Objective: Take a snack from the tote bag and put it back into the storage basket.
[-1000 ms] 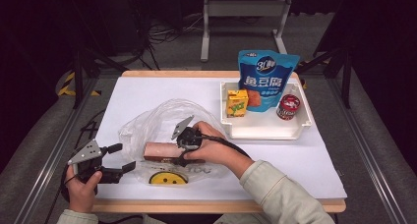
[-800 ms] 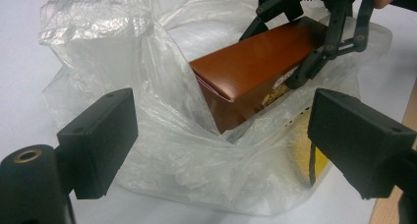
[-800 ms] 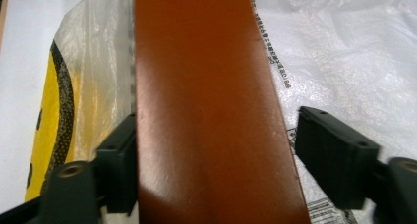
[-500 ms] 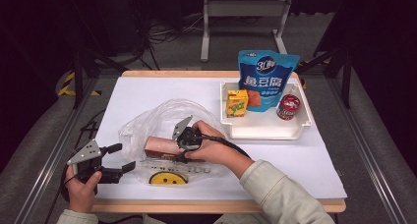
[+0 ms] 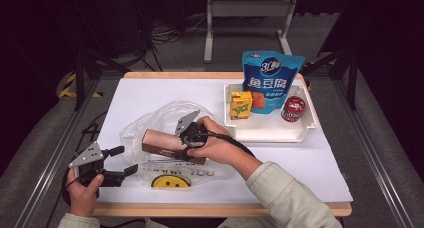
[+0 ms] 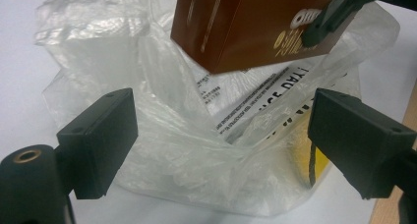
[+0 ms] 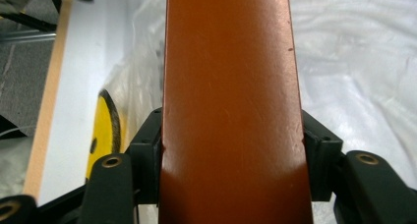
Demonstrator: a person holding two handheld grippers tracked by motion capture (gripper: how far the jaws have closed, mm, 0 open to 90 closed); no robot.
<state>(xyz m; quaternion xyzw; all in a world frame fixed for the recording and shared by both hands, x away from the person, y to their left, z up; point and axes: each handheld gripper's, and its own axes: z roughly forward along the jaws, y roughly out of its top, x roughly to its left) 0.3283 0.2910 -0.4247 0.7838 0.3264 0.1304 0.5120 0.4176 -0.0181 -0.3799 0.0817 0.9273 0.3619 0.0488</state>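
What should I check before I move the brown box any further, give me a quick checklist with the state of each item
1. Right gripper clamped on the brown box: ok, both pads press its sides in the right gripper view.
2. Box clear of the table: ok, in the left gripper view it hangs above the clear plastic bag.
3. Left gripper free: ok, jaws open, nothing between them, at the bag's near edge.
4. Bag mouth open enough to take the box: cannot tell, the plastic is crumpled.
5. White tray out of the way: ok, it sits apart on the right with the blue pouch, yellow carton and red can.
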